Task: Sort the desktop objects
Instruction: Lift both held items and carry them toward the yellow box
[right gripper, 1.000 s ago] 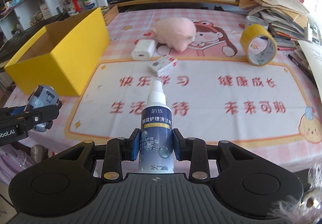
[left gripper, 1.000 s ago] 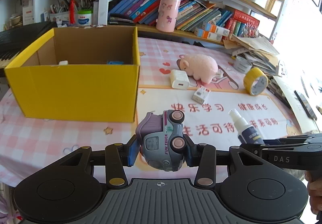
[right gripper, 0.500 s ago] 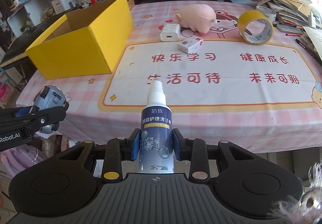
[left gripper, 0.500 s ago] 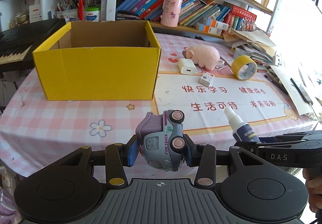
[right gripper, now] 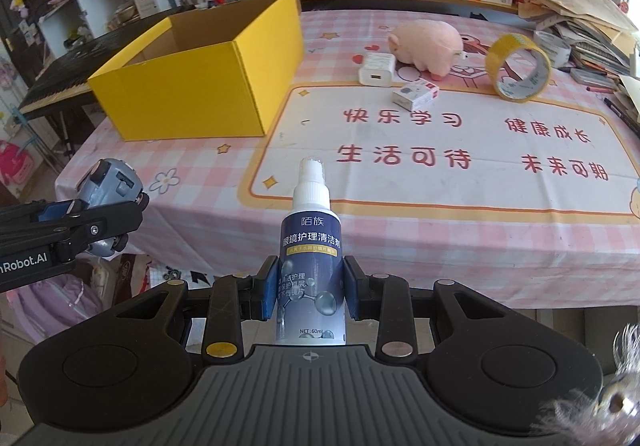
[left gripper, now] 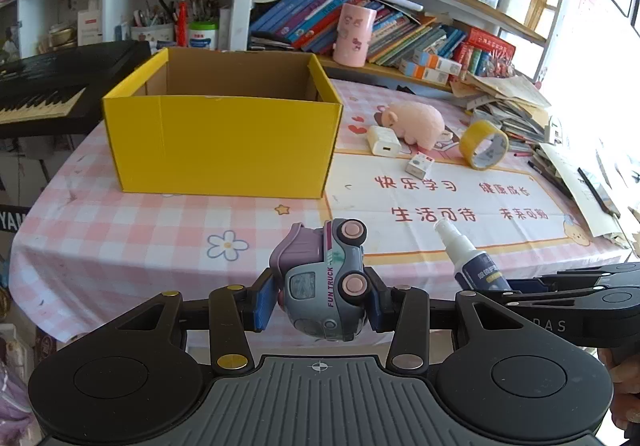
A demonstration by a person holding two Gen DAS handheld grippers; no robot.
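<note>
Left jaws clamp toy truck (left gripper: pixel 326 282), right jaws spray bottle (right gripper: pixel 311 266); yellow box (left gripper: pixel 224 143) ahead.

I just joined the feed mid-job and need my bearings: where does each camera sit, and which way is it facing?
Left wrist: sits on the left claw, facing the table over the toy truck it grips, yellow box ahead; the right claw enters at right.
Right wrist: sits on the right claw, facing the table over the spray bottle it grips; the left claw enters at left.
Shared: box, stuffed pig, tape roll, both held things.
</note>
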